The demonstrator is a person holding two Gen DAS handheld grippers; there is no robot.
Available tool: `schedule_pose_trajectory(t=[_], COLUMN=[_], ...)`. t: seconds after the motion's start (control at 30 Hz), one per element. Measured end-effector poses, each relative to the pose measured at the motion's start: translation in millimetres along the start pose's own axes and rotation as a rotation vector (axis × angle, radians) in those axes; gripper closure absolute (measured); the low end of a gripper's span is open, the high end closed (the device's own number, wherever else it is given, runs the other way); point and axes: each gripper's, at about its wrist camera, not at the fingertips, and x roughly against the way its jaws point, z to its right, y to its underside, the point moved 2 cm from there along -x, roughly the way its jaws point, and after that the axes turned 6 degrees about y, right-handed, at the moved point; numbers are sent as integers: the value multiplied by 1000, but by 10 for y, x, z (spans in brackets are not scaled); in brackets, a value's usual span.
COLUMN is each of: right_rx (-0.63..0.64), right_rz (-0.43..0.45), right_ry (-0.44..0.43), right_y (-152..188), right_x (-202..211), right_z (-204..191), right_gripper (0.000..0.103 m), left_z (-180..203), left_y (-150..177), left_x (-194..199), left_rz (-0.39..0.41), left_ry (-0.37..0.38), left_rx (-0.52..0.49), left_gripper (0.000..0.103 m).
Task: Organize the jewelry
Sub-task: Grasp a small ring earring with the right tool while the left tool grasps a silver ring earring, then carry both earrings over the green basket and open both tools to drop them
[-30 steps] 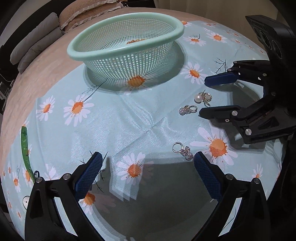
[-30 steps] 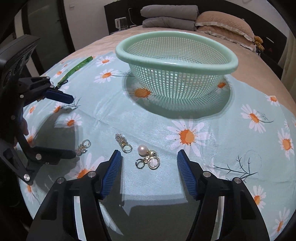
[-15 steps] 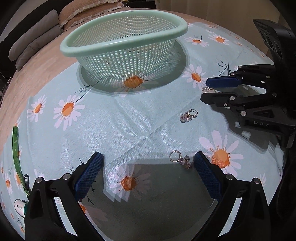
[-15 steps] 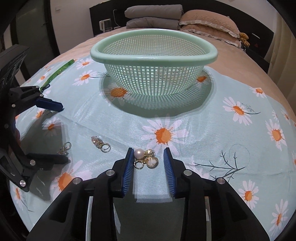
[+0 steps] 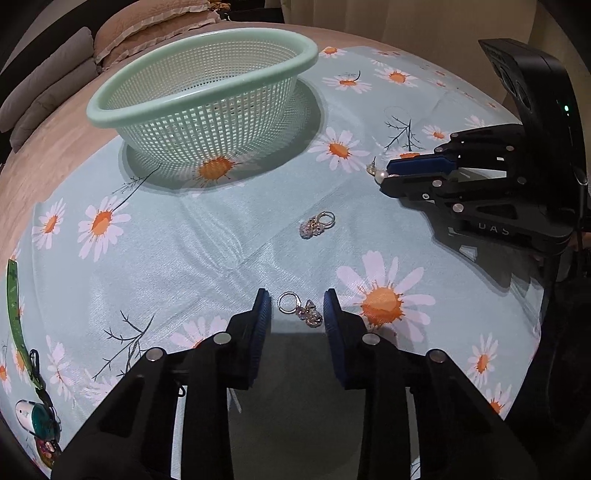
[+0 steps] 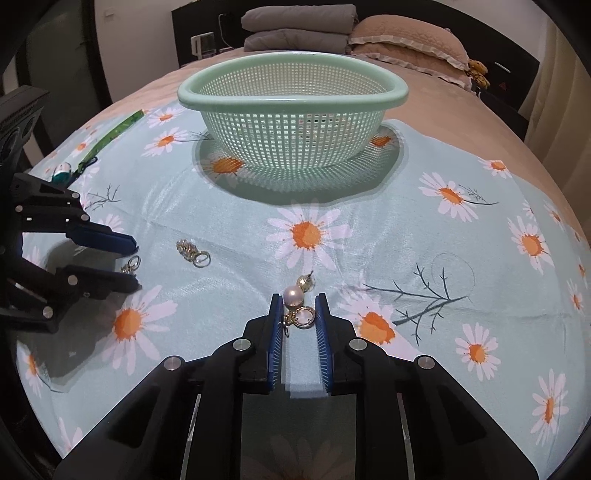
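Right claw [image 6: 298,308] closing, clenched on gold pearl-drop earring [image 6: 297,302], long axis toward 12 o'clock; left claw [image 5: 297,314] closing around silver crystal hoop earring [image 5: 301,308], pads not touching.

The cloth [image 6: 369,229] under both grippers is pale blue-green, printed with white daisies that have orange centres, and with thin dark twigs. Beyond the grippers stands a mint green basket [image 6: 291,98] with a fine grid of holes. The left gripper [image 5: 297,314] and the right gripper [image 6: 298,306] are black with blue pads. Between the right pads lies a white pearl earring [image 6: 295,301] with gold parts. Between the left pads lies a silver earring [image 5: 301,310] with clear stones, and another silver earring [image 5: 317,224] is further ahead. Far left of the left gripper lies a green strap [image 5: 14,306]. The bedding behind is beige, with grey folded blankets [image 6: 299,27].
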Motion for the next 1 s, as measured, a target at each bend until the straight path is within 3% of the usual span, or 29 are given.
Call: schedule_pose_trajectory(t=[0.17,0.57,0.7,1.0], right_rx=[18,-4,29,159], right_rz=[-4,22,46,119], right_ry=[29,-66,-98,-60], right_y=[130,256,247,8], right_x=[110,420,581,1012], right_z=[7,27,0,95], right_gripper=[86,87,86,86], left_z=[54,-12,-66,-168], left_y=[28,232,310,181], left_x=[6,184,383,1035], left_rz=[-8,-13,-12,67], left_ry=[17,47,4,-86], left_rx=[4,99,98,43], left_gripper=[94,95,95,95])
